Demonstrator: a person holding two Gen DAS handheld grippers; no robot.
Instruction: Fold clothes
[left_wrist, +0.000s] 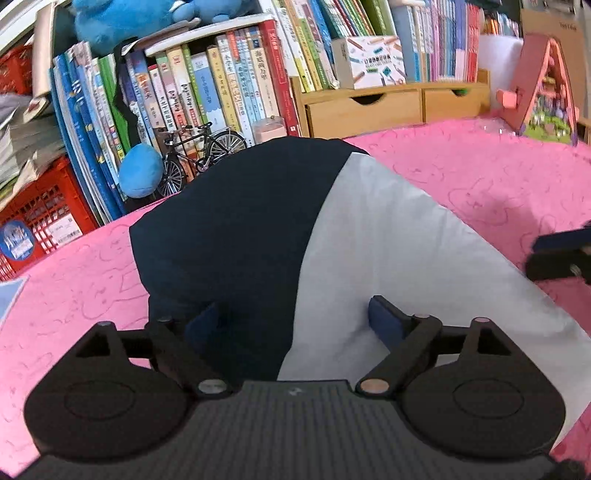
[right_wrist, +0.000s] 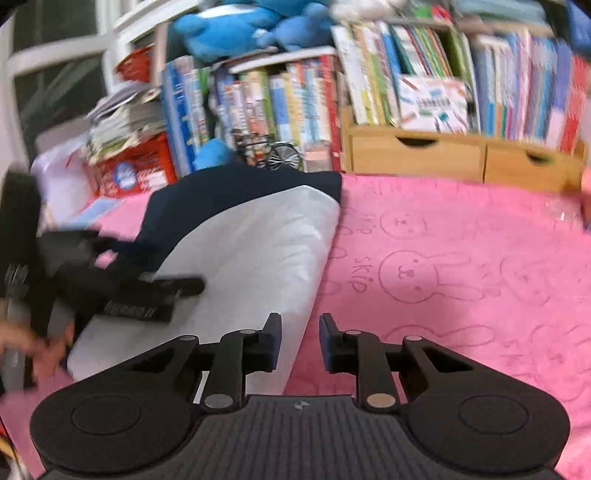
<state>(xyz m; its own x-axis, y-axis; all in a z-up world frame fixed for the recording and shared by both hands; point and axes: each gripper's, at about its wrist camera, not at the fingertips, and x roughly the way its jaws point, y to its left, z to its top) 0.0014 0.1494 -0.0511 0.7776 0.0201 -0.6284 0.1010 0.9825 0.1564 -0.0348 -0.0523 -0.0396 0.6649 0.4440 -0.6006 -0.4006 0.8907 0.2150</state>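
Both claws were spread apart and held nothing. Seen from its own camera, the left gripper (left_wrist: 295, 325) hovered low over the folded garment (left_wrist: 332, 240), one blue pad above the navy half and the other above the white half, the colour boundary running between them; whether the pads touched the cloth could not be told. From the right wrist camera, that same left gripper (right_wrist: 177, 291) lay blurred across the white panel of the garment (right_wrist: 251, 251), a hand (right_wrist: 40, 350) behind it. The right gripper (right_wrist: 300, 341) stood released, its fingers parted by a narrow gap, straddling the near right edge of the garment: one finger over the white fabric, the other over the pink bunny-print cloth (right_wrist: 461, 258) beside it. In the left wrist view a fingertip of the right gripper (left_wrist: 561, 258) showed at the garment's right edge. The garment rested on the pink cloth (left_wrist: 480, 177), its navy end toward the bookshelf (left_wrist: 229, 85). Beyond that navy end, just in front of the books, stood a miniature bicycle (left_wrist: 199, 155) and a blue plush toy (left_wrist: 140, 170). Wooden drawers (left_wrist: 391, 105) sat behind the garment's far right.
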